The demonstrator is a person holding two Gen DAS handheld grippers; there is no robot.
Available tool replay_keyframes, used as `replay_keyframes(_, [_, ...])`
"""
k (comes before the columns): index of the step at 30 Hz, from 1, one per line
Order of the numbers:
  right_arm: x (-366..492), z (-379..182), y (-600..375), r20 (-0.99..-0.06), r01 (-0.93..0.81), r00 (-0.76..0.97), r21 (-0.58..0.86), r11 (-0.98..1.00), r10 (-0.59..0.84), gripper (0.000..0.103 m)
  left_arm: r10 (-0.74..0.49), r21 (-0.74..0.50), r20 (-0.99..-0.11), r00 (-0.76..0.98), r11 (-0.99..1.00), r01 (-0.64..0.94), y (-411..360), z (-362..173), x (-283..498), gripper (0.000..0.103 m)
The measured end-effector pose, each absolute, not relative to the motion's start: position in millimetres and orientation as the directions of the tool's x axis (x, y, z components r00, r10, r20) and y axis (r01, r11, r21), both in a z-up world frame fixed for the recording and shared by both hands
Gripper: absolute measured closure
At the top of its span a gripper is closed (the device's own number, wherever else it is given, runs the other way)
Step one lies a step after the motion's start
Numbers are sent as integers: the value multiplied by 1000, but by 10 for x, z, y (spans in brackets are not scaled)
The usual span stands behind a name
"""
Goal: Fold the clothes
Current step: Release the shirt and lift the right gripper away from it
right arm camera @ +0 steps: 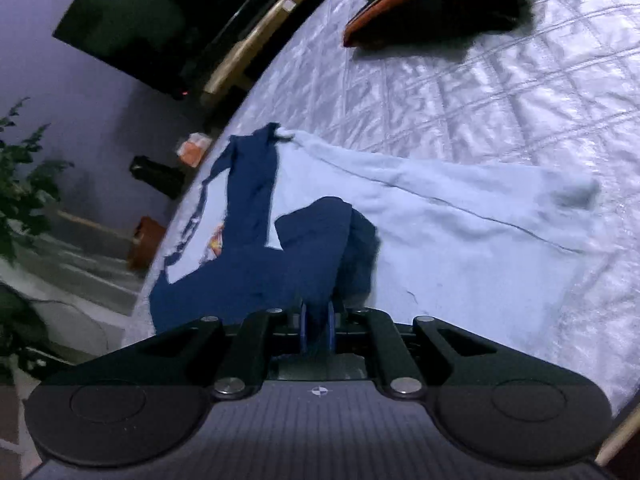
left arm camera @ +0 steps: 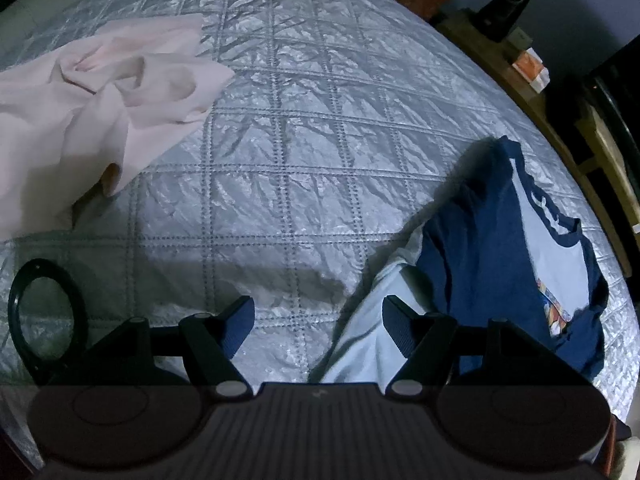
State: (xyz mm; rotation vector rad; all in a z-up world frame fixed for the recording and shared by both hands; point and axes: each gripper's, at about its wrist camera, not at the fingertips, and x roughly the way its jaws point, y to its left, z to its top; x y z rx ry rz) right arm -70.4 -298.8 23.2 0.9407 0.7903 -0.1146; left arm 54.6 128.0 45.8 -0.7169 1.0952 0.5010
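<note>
Shirt [right arm camera: 420, 216] in pale blue with navy sleeves and collar lies spread on the quilted bed [left arm camera: 304, 128], near the bed's far edge beside the wooden frame. One navy sleeve [right arm camera: 316, 248] rises off the shirt's body into the right tool [right arm camera: 317, 322], whose jaws are closed on a pinch of that sleeve; the cloth runs up between the blue pads. The left tool [left arm camera: 318, 322] stands with its jaws apart and nothing between them, hovering over bare quilt just beside the shirt's pale hem.

A crumpled pink garment [left arm camera: 100, 92] sits well apart from the shirt, toward the opposite side of the bed, and a dark bundle with an orange lining [right arm camera: 420, 8] lies beyond the shirt in the right view.

The shirt looks like light, limp jersey: it will drape and sag from any single hold, and a sleeve lifted alone will drag the shoulder with it. It is not fragile, though the glossy quilt may let it slide. Judged from its lie, good places to take hold are the sleeve end and the shoulder seam, or the hem corners.
</note>
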Motion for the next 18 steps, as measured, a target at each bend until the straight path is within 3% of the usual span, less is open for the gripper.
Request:
replay_keyframes(2, [-781,232,-3033,-692,461,691,645,610,210,76,21,-273,-921,388,676,-684,1290,467,549,36])
replay_keyframes(4, [-886,231,-3094,-733,530,660,611,588,166,55,22,-275,-920,392,677,-683,1295,478,550,36])
replay_keyframes(9, [-916,596,-3050,-674,447,735,563,696,74,50,19,-275,-921,389,674,-686,1312,467,536,36])
replay_keyframes(10, [-848,641,-2988,-669,403,736,553,730,101,43,20,-275,-921,390,674,-686,1315,471,537,36])
replay_keyframes(12, [-690,712,-2849,-666,305,727,532,790,168,41,22,-276,-920,391,673,-686,1320,476,540,36])
replay_keyframes(14, [-576,693,-2795,-675,288,711,536,793,198,42,23,-276,-920,392,673,-686,1324,478,540,36])
replay_keyframes(16, [-497,648,-2849,-702,317,696,488,813,150,36,20,-278,-920,391,671,-687,1333,474,535,36])
replay_keyframes(18, [-396,595,-2902,-734,332,673,407,851,89,36,13,-282,-920,391,670,-687,1345,473,534,36])
